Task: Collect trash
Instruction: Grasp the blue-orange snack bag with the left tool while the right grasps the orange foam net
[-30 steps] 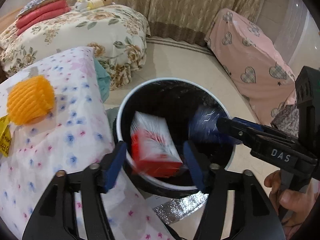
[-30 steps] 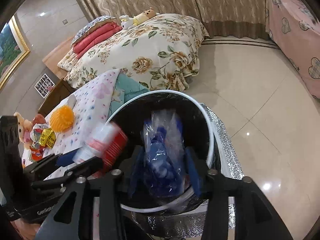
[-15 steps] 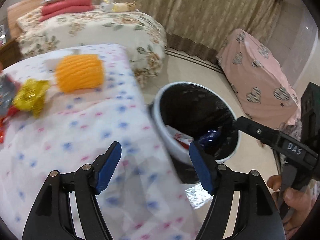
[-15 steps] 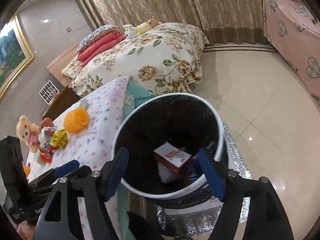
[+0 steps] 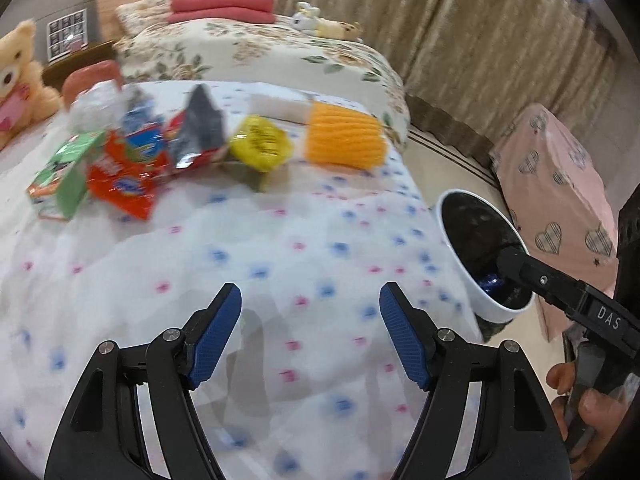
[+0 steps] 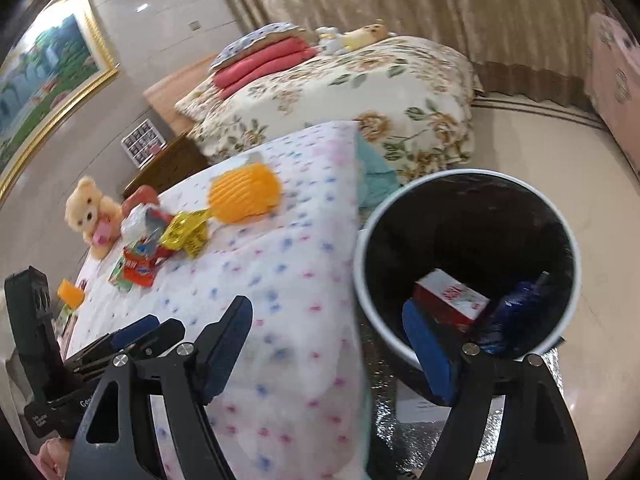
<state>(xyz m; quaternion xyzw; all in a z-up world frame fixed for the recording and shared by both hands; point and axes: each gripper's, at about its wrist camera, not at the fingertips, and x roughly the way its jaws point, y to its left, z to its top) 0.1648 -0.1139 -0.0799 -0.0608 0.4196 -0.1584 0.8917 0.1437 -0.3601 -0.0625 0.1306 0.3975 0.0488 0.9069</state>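
Claws (image 5: 310,334) (image 6: 328,346) of mine had just opened, both empty, box (image 6: 452,296) and wrapper (image 6: 516,312) binned (bin (image 6: 362,240) at three o'clock), leaving bed litter (image 5: 132,168) at eleven.

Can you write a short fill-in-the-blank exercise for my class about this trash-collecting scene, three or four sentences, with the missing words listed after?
1. The red and white box lies inside the ____.
2. The yellow wrapper lies on the spotted cover right beside the ____ ribbed cushion.
3. Nothing is between the fingers of the left gripper, so it is ____.
4. The plush toy at the far end of the cover is a teddy ____.

Missing words: bin; orange; open; bear
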